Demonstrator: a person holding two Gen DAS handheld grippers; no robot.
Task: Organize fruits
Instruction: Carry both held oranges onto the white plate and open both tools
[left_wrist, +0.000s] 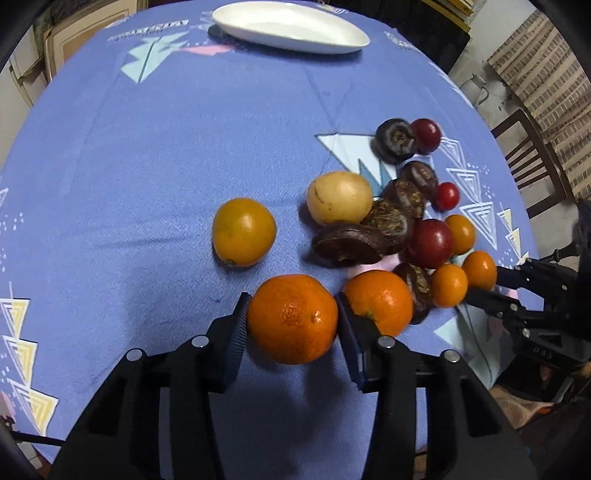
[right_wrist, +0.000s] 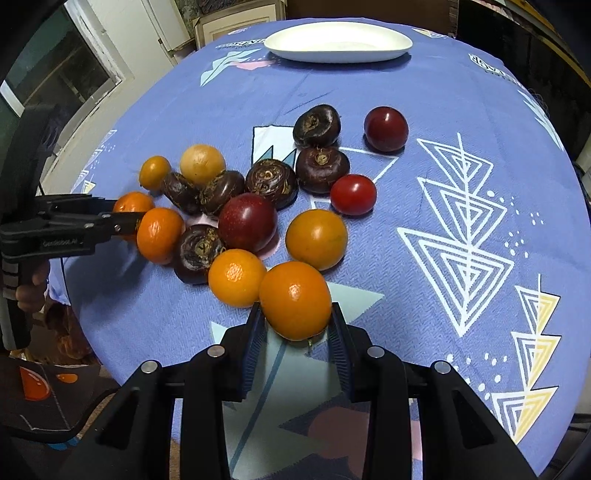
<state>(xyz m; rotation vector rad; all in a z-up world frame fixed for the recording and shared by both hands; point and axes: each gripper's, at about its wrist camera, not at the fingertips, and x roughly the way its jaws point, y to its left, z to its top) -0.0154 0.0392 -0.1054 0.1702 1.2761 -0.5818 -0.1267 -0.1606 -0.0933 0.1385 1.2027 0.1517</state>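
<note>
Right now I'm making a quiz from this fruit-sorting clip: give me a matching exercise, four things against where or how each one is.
Things:
1. tangerine
2. white plate
3. yellow-orange fruit
4. pale yellow fruit

States:
A. empty, at the table's far edge
B. clamped in the left gripper
C. lying free beside the dark chestnuts
D. clamped in the right gripper

Pairs: 1-B, 2-A, 3-D, 4-C
</note>
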